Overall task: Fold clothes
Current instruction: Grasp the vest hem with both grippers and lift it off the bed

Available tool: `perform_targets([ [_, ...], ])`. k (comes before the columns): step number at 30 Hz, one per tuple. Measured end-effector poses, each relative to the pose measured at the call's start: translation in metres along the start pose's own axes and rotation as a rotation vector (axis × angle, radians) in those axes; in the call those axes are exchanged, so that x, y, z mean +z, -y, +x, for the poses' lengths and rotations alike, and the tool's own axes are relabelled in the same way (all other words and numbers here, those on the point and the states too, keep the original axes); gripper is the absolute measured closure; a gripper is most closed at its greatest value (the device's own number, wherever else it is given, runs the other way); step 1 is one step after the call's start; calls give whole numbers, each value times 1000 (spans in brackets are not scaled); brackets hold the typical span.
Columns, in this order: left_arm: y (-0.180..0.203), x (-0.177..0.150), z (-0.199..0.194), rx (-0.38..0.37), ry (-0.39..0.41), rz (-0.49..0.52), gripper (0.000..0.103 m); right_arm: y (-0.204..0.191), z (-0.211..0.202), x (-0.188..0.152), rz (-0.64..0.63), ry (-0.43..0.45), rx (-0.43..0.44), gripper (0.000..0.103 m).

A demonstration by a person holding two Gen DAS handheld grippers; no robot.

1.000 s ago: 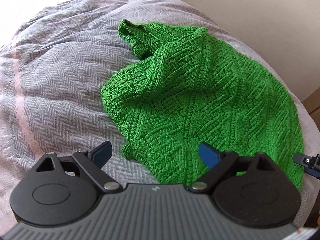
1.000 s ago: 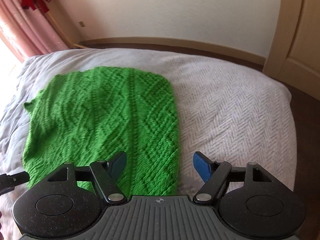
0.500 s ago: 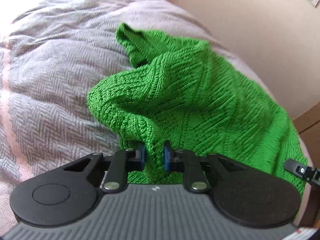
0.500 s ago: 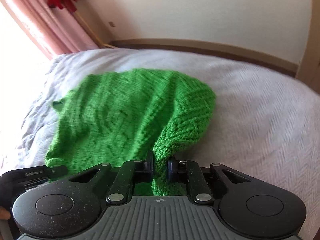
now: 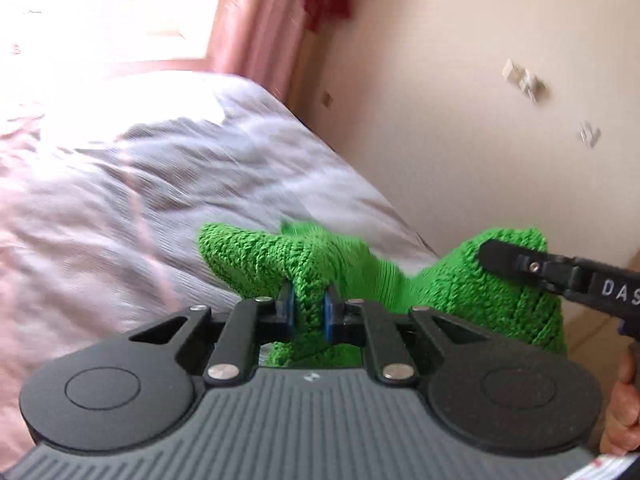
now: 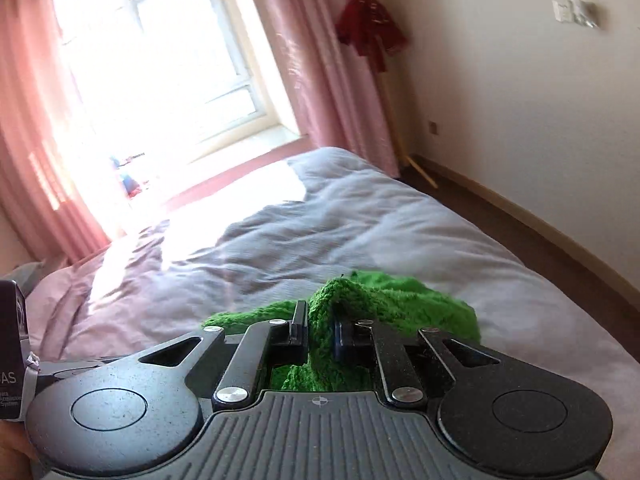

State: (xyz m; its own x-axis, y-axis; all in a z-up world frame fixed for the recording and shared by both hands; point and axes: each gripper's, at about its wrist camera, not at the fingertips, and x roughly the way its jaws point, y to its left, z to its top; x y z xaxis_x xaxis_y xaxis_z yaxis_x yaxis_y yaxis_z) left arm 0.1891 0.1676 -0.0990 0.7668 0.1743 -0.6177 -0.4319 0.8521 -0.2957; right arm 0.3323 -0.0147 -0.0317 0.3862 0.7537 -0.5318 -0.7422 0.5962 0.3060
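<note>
A bright green knitted sweater is lifted off the bed, bunched between both grippers. My left gripper is shut on a fold of its edge, knit bulging above and below the blue pads. In the right wrist view my right gripper is shut on another fold of the green sweater, which trails down onto the bedspread. The right gripper's black finger shows at the right of the left wrist view, pressed against the knit. Most of the sweater's body is hidden below both tools.
A grey-lilac bedspread covers the bed. Pink curtains flank a bright window. A red garment hangs by the cream wall. Dark floor and skirting run along the right. A hand holds the right tool.
Both grippers, shut on the sweater's edge half a second ago, have risen and swung toward the window, lifting the sweater off the bed. A second ago both were open above it.
</note>
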Motion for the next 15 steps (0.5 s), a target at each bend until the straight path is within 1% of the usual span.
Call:
perform_targets([
  [3, -35, 15, -75, 80, 113, -48, 93, -66, -7, 9, -55, 20, 137, 96],
  [5, -59, 25, -128, 131, 187, -71, 93, -116, -13, 16, -104, 62, 229, 96],
  [7, -79, 33, -181, 194, 258, -73, 93, -165, -17, 21, -146, 105, 315, 96],
  [9, -99, 36, -234, 259, 327, -86, 93, -216, -21, 25, -167, 136, 391, 96],
  [11, -119, 31, -282, 322, 374, -102, 93, -258, -27, 24, -181, 144, 451, 96],
  [12, -130, 26, -303, 363, 383, -111, 92, -281, -27, 19, -189, 129, 482, 95],
  [13, -142, 19, -320, 408, 374, -131, 91, -300, -27, 12, -195, 97, 501, 94],
  [14, -154, 11, -332, 447, 355, -156, 89, -318, -22, 2, -212, 35, 515, 92],
  [15, -167, -1, -343, 481, 323, -187, 85, -337, -15, -10, -241, -47, 514, 85],
])
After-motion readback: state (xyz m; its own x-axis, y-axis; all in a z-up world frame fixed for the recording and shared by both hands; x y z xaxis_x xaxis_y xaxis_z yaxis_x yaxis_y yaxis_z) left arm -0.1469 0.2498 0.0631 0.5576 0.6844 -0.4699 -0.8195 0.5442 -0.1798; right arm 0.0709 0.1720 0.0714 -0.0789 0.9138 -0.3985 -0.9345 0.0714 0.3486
